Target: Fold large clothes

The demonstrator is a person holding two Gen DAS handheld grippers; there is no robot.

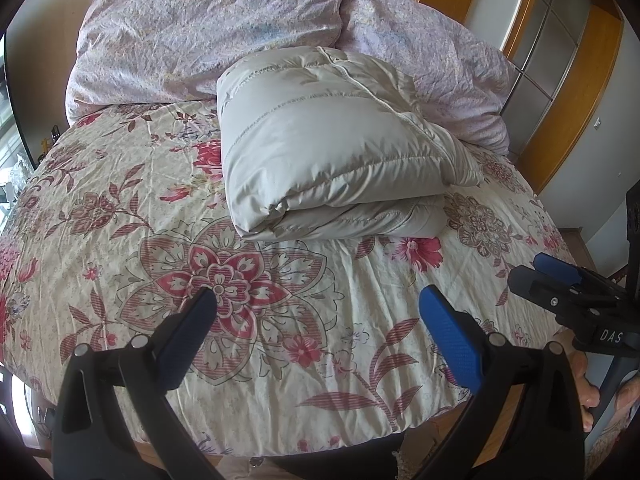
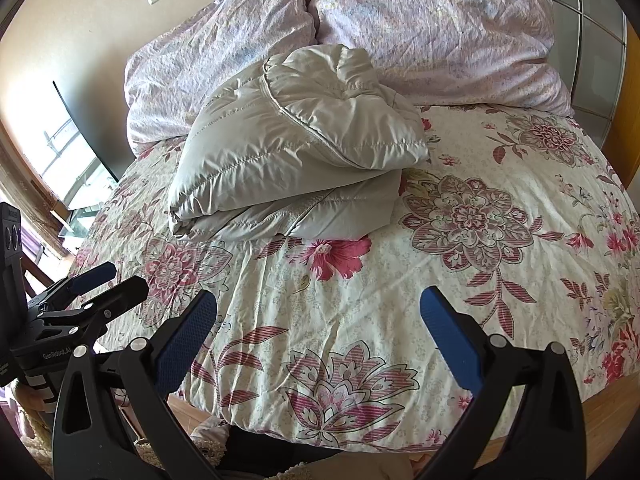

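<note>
A light grey puffy down jacket [image 1: 328, 144] lies folded into a thick bundle on the floral bedspread [image 1: 120, 240], near the pillows. It also shows in the right wrist view [image 2: 296, 152]. My left gripper [image 1: 318, 320] is open and empty, held over the near part of the bed, well short of the jacket. My right gripper [image 2: 318, 320] is open and empty too, near the bed's front edge. The right gripper shows at the right edge of the left wrist view [image 1: 536, 270]. The left gripper shows at the left edge of the right wrist view [image 2: 120, 278].
Two pale pink pillows [image 1: 208, 28] [image 1: 432, 64] lie at the head of the bed behind the jacket. A wooden-framed wardrobe [image 1: 560, 60] stands to the right. A window [image 2: 68, 168] is on the left. The bed's front edge [image 2: 320, 436] is close below the grippers.
</note>
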